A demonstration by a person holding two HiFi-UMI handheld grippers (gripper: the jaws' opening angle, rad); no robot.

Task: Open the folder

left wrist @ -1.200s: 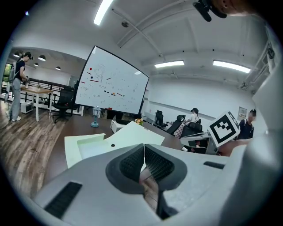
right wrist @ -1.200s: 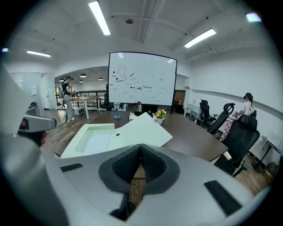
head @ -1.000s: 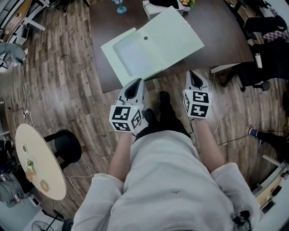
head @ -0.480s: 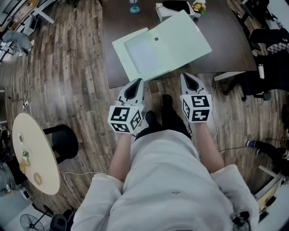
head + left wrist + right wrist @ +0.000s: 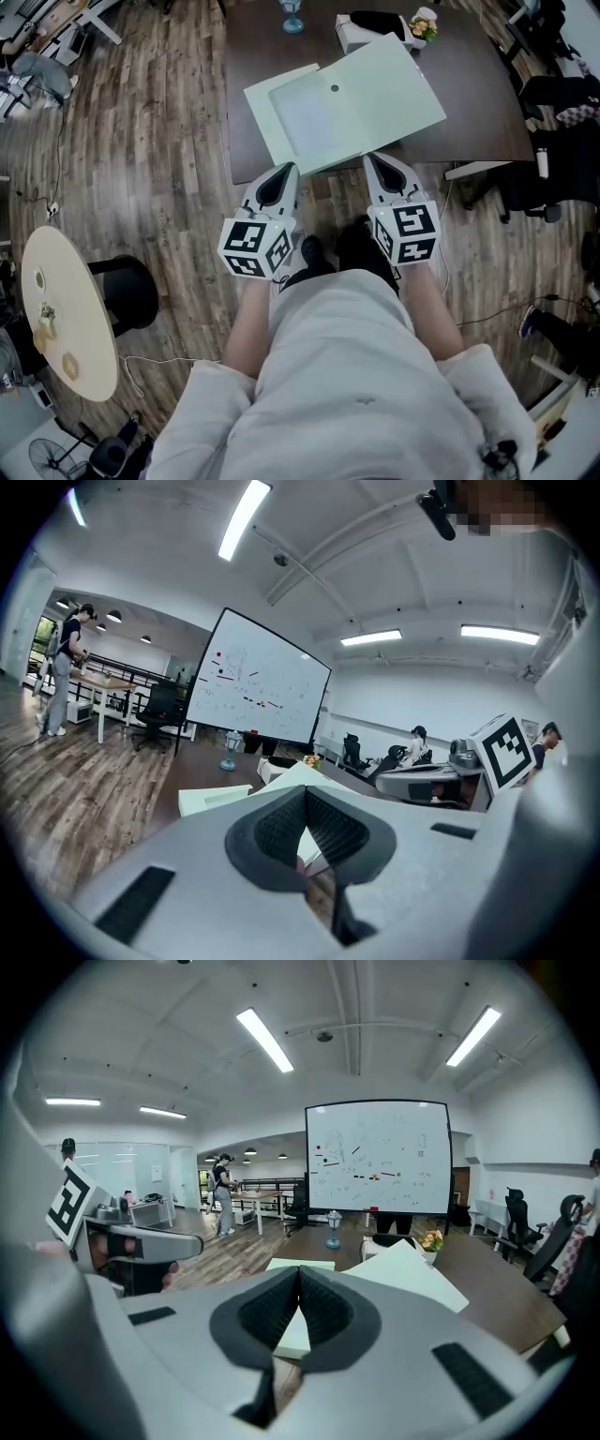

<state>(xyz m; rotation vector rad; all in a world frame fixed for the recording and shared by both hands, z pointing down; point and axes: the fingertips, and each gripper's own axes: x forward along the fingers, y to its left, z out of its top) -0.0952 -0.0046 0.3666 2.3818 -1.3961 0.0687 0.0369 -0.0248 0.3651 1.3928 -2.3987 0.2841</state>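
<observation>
A pale green folder [image 5: 347, 112] lies on the dark brown table [image 5: 469, 141], its near corner hanging over the front edge. A small dark dot marks its cover, and its right part slopes up like a raised flap [image 5: 412, 1274]. My left gripper [image 5: 281, 169] hovers just short of the folder's near edge, jaws shut and empty. My right gripper [image 5: 373, 157] is beside it at the same edge, also shut with nothing in it. From the left gripper view the folder [image 5: 216, 799] shows beyond the closed left gripper [image 5: 305, 794]. The right gripper [image 5: 299, 1274] is closed too.
At the table's far side stand a small blue lamp [image 5: 292, 17], a white box [image 5: 361, 28] and a flower pot [image 5: 424, 23]. A round beige side table [image 5: 66, 319] and black stool [image 5: 131, 291] are on the left. Office chairs [image 5: 553, 103] stand right.
Both grippers have come forward and up toward the folder's near edge. The right one moved more and has swung in toward the left.
</observation>
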